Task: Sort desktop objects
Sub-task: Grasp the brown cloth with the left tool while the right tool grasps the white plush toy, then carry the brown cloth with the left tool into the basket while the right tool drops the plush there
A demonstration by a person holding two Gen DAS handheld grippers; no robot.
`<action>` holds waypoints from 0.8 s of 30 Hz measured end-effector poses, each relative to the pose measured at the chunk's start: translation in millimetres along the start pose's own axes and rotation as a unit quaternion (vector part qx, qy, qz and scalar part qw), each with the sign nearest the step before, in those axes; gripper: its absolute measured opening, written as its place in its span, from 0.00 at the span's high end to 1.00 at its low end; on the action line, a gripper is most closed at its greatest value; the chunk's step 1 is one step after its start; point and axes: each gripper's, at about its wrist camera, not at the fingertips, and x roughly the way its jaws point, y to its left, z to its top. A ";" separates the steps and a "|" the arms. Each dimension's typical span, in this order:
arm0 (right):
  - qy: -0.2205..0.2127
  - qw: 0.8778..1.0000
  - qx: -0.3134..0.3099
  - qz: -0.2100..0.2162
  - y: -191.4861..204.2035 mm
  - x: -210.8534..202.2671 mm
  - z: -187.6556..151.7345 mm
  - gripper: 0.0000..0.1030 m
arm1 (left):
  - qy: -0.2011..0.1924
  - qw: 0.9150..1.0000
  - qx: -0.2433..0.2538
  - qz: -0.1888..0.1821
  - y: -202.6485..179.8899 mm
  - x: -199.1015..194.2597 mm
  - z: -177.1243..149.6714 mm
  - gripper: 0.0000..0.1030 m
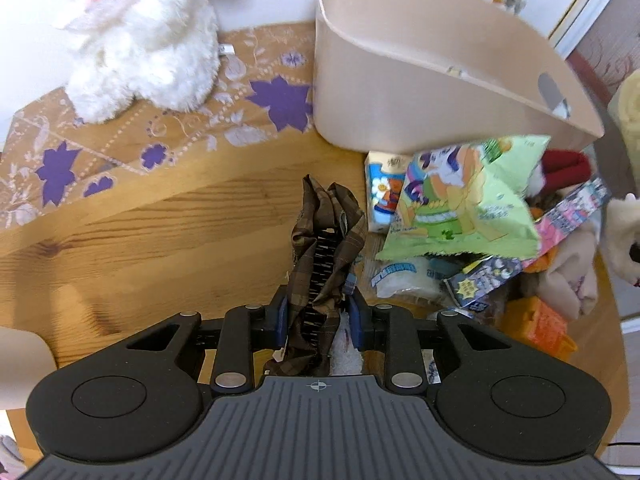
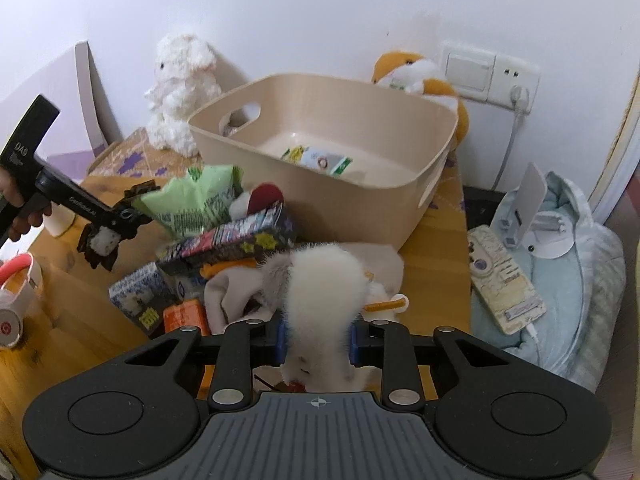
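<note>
Left tool [image 1: 320, 276]: closed on a brown plaid cloth [image 1: 328, 240], held above the wooden bench [image 1: 160, 232]; something white and fuzzy also caught near the base of the fingers.
Right tool [image 2: 320, 332]: clamped around a white fluffy plush [image 2: 324, 284], lifted over the pile.
Pile: green snack bag [image 1: 460, 204], dark printed box [image 2: 232, 244], blue-and-white packet [image 2: 140, 292], orange item [image 2: 184, 316], all heaped on the bench just in front of the bin.
Beige bin [image 2: 320, 184]: on the bench beside the wall, a few small packets [image 2: 316, 158] inside.
Around the bin: white rabbit toy [image 2: 180, 92] to one side, orange plush [image 2: 416, 76] behind.
Bench edge: white headphones [image 2: 16, 292].
</note>
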 end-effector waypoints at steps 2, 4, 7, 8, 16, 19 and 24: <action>-0.010 1.000 0.002 -0.003 -1.5 -6.8 4.4 0.75 | -0.010 1.000 0.002 -0.004 1.1 -9.6 0.0 0.72; -0.022 1.000 0.004 -0.007 -3.2 -13.8 9.9 0.75 | -0.025 1.000 0.002 -0.009 3.5 -21.1 1.7 0.72; -0.041 0.999 0.002 -0.014 -5.7 -24.0 21.0 0.75 | -0.048 0.999 0.000 -0.017 3.7 -37.8 7.6 0.72; -0.046 0.999 0.001 -0.015 -6.6 -26.4 24.9 0.75 | -0.054 0.998 0.004 -0.018 2.5 -42.4 10.7 0.72; -0.094 0.995 -0.013 -0.026 -10.8 -39.7 67.2 0.75 | -0.125 0.991 0.019 -0.034 -15.0 -79.8 47.1 0.72; -0.109 0.993 -0.020 -0.029 -12.6 -40.4 83.0 0.75 | -0.147 0.988 0.026 -0.035 -25.3 -88.9 65.5 0.72; -0.120 0.992 -0.039 -0.033 -14.7 -32.5 108.7 0.75 | -0.173 0.984 0.038 -0.032 -49.2 -92.8 93.0 0.72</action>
